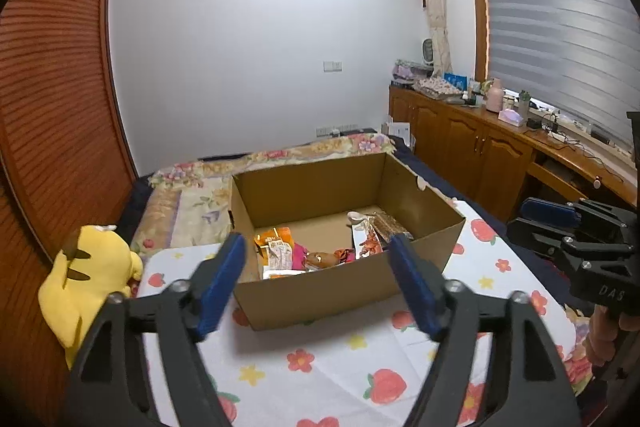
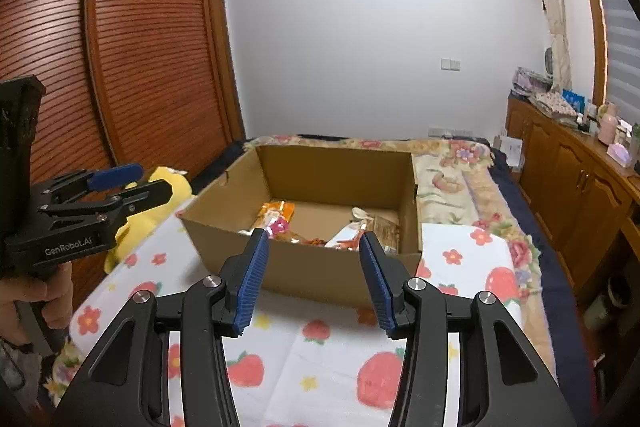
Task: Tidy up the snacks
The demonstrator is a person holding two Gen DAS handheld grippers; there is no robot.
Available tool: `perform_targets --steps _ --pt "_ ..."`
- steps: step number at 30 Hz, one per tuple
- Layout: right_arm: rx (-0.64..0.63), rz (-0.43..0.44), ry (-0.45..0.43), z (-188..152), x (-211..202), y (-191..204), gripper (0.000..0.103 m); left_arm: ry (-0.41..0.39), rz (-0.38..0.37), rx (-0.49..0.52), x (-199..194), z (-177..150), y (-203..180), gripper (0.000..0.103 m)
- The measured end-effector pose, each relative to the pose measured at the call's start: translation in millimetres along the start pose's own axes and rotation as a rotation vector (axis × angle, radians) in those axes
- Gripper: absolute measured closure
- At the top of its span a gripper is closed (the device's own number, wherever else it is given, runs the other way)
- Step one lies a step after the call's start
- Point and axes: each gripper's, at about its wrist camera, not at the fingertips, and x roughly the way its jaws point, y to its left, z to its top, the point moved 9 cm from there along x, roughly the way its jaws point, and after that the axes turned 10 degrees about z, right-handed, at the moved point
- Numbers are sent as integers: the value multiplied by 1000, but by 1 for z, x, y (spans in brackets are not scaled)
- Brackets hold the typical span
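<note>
Left wrist view: the left gripper (image 1: 316,283) is spread and empty, short of the cardboard box (image 1: 340,291); the right gripper (image 2: 312,283) is likewise apart, holding nothing. Snacks (image 1: 312,251) lie inside the box. Reaching in low, I judge, could snag its near wall and drag it across the strawberry sheet (image 1: 320,367).

The cardboard box (image 1: 344,291) is standing open-topped on the bed (image 2: 320,355), its four upright walls barring any level approach; entry is lying open from above only; snack packets (image 1: 304,255) are crowding the near half of its floor, while bare cardboard is showing toward the far wall; the strawberry-print sheet before the box is lying free; a yellow plush toy (image 1: 88,275) is blocking the bed's left edge beside the wardrobe (image 2: 152,67); wooden cabinets (image 1: 472,147) are hemming in the right.
</note>
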Motion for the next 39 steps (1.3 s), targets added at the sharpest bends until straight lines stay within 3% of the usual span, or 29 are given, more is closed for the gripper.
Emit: perform_targets --steps 4,6,9,16,26,39 --pt "-17 -18 -18 -1 -17 7 52 -39 35 12 -22 -1 4 17" --pt "-14 -24 -33 -2 -25 9 44 -54 45 7 -30 -2 7 6" --pt "-8 -50 -53 -4 -35 9 29 -75 72 11 -41 -4 11 0" --pt "-5 -105 -78 -13 -43 3 0 -96 136 2 -56 -6 16 0" --pt "-5 -136 -99 -23 -57 8 0 -90 146 -57 -72 -26 20 0" --pt "-8 -168 -140 -46 -80 23 0 -55 165 -64 -85 -79 8 0"
